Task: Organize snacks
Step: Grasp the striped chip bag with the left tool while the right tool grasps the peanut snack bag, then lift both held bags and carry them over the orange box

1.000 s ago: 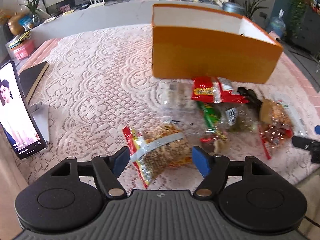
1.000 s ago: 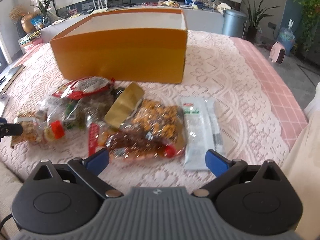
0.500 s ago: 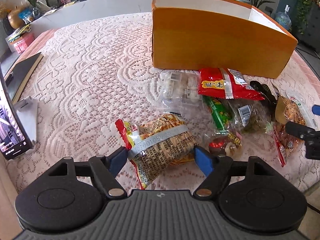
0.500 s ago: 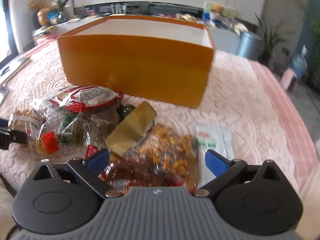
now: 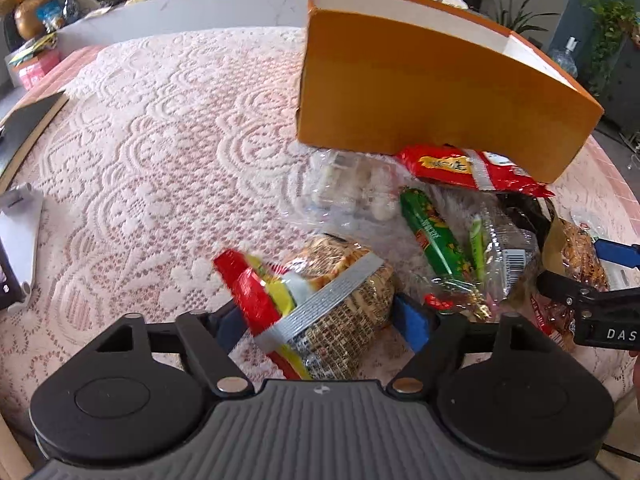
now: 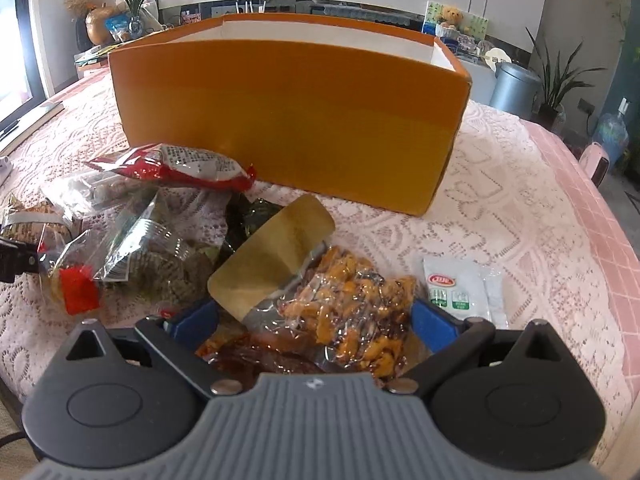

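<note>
An open orange box [image 5: 432, 92] stands on the lace cloth; it also shows in the right wrist view [image 6: 292, 120]. A heap of snack packets lies in front of it. My left gripper [image 5: 320, 322] has its jaws around a red, yellow and silver noodle packet [image 5: 320, 300], pads touching its sides. My right gripper [image 6: 314, 320] is open, its jaws on either side of a clear packet of orange fried snacks [image 6: 352, 312] with a tan packet [image 6: 272, 260] on it. The right gripper's fingers [image 5: 616, 252] show at the right edge of the left wrist view.
A red packet [image 5: 468, 168], a clear packet of white pieces [image 5: 352, 188] and green packets [image 5: 432, 232] lie by the box. A white sachet [image 6: 460, 292] lies to the right. A phone stand [image 5: 16, 236] and a dark book [image 5: 28, 124] are at the left.
My left gripper moved forward and its jaws closed in onto the noodle packet. My right gripper moved forward and down so the fried snack packet lies between its open jaws.
</note>
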The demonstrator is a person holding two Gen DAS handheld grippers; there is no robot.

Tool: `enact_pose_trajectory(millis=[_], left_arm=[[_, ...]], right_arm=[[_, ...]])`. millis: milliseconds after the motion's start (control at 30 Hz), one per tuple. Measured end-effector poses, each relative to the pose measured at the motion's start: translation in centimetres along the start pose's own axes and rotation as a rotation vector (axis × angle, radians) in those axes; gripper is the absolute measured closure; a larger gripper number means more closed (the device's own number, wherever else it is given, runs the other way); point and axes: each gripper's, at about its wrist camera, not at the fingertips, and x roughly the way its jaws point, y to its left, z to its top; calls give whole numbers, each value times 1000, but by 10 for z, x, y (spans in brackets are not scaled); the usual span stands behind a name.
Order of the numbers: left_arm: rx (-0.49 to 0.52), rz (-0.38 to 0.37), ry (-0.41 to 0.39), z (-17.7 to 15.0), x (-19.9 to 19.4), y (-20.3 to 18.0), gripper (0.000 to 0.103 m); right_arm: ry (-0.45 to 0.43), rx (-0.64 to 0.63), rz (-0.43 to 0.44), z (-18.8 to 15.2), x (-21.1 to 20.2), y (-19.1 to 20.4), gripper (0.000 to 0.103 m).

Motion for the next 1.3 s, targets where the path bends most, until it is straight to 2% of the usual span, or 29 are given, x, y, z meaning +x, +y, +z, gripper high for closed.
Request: enact_pose_trajectory(millis=[167,267,333,500,533,567,600,633,800,833,867,1067,1167,1300], left_arm=[[40,13,-24,-2,-3,-8,29],[59,21,-34,-2,-4,-10,33],[65,25,-39,-3,-6,-11,35],[83,34,-59,-5,-15,-14,41],[86,38,-65,-7,-19,-16,41],[91,45,-70,-7,-21,-16,42],[93,50,-76,-7,-22,-16,43],[94,54,-81,-8,-24,-16,43],[81,60,-109,-8,-34,-13,45],[76,61,-115,-8,-37,-12,45],[69,61,-121,-8,-40,-11,46],[36,49,-170,-7,-60,-7,47],[33,24,-201,-5,-73,-9,47],[25,-37,-193,-2,-78,-15,47]], right_arm=[[-13,-35,-56,-3,-3,6,28],[-10,-65,-75,-7,-4,9,37],[-23,-78,-92,-7,-7,11,49],[-48,-110,-127,-9,-14,13,59],[-62,-107,-128,-9,-17,12,71],[-81,-113,-136,-9,-21,13,73],[-105,-133,-154,-9,-25,15,83],[-121,-155,-171,-9,-27,17,87],[-141,-146,-167,-7,-34,16,89],[-151,-153,-175,-6,-37,17,96],[-159,-151,-172,-6,-39,17,98],[-195,-138,-158,3,-57,19,100],[-201,-88,-119,8,-73,15,99],[-216,-3,-35,14,-95,6,100]])
